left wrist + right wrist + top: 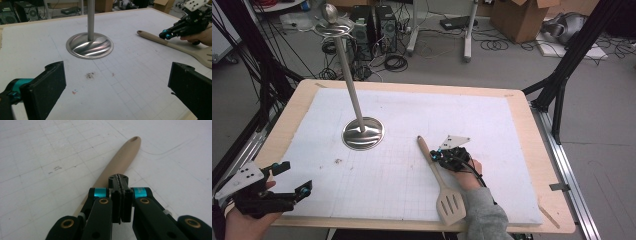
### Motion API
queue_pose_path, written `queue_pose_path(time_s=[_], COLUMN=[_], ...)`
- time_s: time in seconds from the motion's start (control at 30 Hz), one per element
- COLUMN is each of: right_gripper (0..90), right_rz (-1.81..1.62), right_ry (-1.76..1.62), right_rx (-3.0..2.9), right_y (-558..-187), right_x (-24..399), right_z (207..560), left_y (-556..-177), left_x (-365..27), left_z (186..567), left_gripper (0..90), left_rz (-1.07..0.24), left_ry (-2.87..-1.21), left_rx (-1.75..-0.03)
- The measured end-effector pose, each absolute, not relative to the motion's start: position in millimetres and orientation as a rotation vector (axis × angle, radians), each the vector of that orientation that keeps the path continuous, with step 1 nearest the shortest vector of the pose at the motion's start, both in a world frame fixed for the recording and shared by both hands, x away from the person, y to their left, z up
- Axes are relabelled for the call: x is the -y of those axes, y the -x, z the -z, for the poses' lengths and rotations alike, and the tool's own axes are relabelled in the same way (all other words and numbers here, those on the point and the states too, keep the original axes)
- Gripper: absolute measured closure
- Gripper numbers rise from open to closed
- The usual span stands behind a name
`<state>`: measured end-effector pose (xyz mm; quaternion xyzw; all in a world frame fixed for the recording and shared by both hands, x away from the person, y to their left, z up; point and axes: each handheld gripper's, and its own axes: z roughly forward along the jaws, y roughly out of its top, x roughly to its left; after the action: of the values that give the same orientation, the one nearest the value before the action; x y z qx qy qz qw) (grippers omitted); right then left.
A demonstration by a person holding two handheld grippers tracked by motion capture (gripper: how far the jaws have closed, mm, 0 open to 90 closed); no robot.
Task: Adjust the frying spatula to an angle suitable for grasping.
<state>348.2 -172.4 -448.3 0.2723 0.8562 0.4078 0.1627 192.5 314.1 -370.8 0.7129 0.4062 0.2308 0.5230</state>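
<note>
A beige slotted spatula [440,176] lies flat on the white gridded mat [422,110], handle pointing away from me, blade near the front edge. My right gripper [433,155] hovers at the handle's middle with its jaws shut on each other and nothing between them; in the right gripper view the right gripper [119,179] sits just over the spatula's handle [123,155]. My left gripper [294,178] rests at the front left corner, open and empty. From the left gripper view, the open left gripper [117,71] faces the spatula [175,46] and the right gripper [165,35].
A metal stand with a round base [363,133] and a tall pole [350,75] rises left of the mat's centre, and its base [89,45] lies ahead of the left gripper. The wooden table rim [539,130] frames the mat. Cables and boxes lie on the floor beyond.
</note>
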Motion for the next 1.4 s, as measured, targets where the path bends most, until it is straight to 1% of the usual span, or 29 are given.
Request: queue_pose_path(time_s=[0.23, 0.57, 0.73, 1.4], right_gripper=[90.0, 90.0, 90.0, 90.0], right_rz=[-1.245, -1.244, -1.256, -1.172], right_ry=[-0.802, -0.648, -0.544, -0.494], right_rx=[-2.417, -2.494, -2.558, -2.699], right_y=[-337, -314, -305, -303], right_x=[188, 190, 185, 175], right_z=[441, 437, 437, 445], left_y=[-206, -225, -230, -231], left_x=[-307, -291, -285, -285], left_z=[371, 371, 371, 372], left_gripper=[2.0, 2.0, 2.0, 2.0], left_rz=[-0.527, -0.485, -0.472, -0.47], left_ry=[-1.713, -1.737, -1.745, -1.747], left_rx=[-0.945, -0.893, -0.879, -0.882])
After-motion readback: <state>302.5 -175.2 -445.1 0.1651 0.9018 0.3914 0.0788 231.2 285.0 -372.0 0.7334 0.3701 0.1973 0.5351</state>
